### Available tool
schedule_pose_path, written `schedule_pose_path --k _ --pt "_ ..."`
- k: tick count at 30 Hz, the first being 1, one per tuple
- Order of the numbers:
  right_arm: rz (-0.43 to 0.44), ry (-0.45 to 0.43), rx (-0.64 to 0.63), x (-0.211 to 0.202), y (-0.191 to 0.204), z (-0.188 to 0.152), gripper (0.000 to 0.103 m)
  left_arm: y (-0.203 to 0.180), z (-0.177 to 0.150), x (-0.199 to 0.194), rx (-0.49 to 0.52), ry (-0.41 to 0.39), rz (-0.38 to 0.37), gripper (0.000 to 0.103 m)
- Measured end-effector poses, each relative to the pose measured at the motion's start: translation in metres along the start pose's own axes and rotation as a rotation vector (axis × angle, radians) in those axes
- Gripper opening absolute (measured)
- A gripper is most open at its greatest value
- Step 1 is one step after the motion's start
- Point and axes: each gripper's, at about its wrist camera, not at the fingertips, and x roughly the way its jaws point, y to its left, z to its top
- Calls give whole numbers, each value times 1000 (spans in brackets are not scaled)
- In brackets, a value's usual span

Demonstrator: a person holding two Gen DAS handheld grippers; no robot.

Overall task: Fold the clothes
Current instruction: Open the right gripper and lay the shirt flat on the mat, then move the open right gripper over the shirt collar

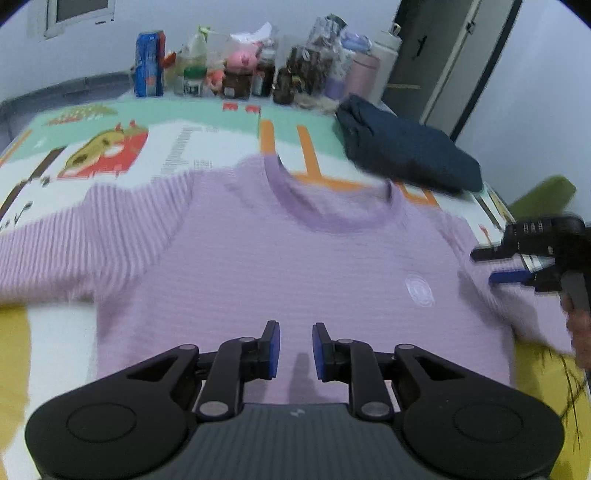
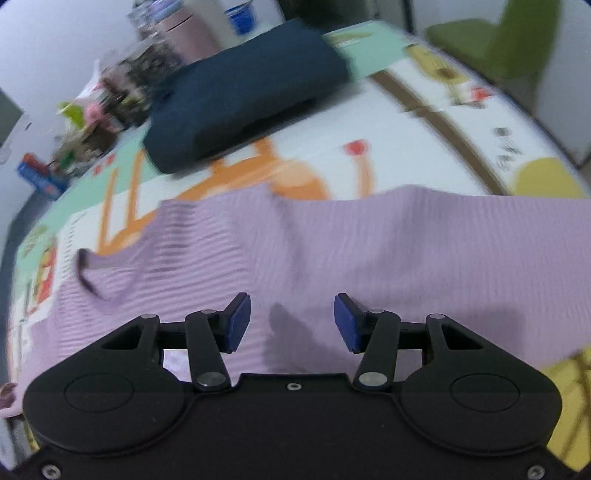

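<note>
Two open hand-held grippers [image 1: 295, 349] [image 2: 291, 323] over flat lilac sweater [image 1: 295, 266].

The walls [image 1: 258, 14] are pale and plain. A white window frame [image 1: 79, 14] sits high up. A dark door [image 1: 432, 55] stands behind, near a green chair [image 2: 517, 40].

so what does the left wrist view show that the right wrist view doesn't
Only the left wrist view shows the sweater's round white logo, its whole neckline, and the right gripper from the side, open over the sleeve. Only the right wrist view shows the red flower print on the mat. Both show the lilac sweater spread flat, the folded navy garment behind it, and the green chair.
</note>
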Motion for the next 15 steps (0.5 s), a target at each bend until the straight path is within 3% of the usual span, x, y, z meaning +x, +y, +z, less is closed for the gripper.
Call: schedule_pose_path --k 5,10,15 --pt "101 74 -34 35 26 10 49 17 41 41 -14 -11 74 21" --pt "35 49 -153 46 55 15 48 41 51 67 -51 20 199 20" --pt "-36 15 -192 55 67 28 45 48 42 62 -23 2 261 23"
